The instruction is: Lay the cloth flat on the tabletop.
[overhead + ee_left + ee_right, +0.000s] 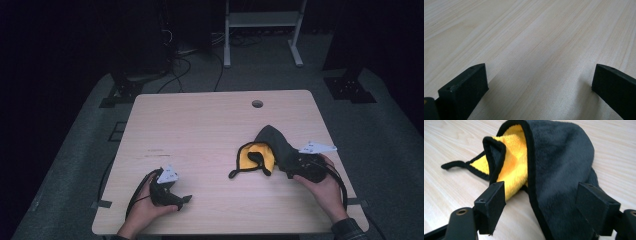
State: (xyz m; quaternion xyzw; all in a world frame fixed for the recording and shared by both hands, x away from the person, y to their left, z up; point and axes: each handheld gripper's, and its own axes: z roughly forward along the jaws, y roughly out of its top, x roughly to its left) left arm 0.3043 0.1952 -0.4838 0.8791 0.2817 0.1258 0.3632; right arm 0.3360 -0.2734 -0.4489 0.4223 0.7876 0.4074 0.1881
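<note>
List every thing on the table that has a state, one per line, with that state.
cloth: crumpled in a heap, grey side out, yellow lining showing, lying between the right gripper's jaws
right gripper: open, jaws on either side of the cloth, not pressing on it
left gripper: open, nothing between its jaws, low over the bare table

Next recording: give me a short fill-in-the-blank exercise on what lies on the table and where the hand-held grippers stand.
1. The cloth is dark grey outside and ____ inside.
2. The right hand-held gripper has its jaws ____, with the cloth between them.
3. The left hand-held gripper has bare ____ between its jaws.
4. The table has a round ____ near its far edge.

Missing words: yellow; open; table; hole
</note>
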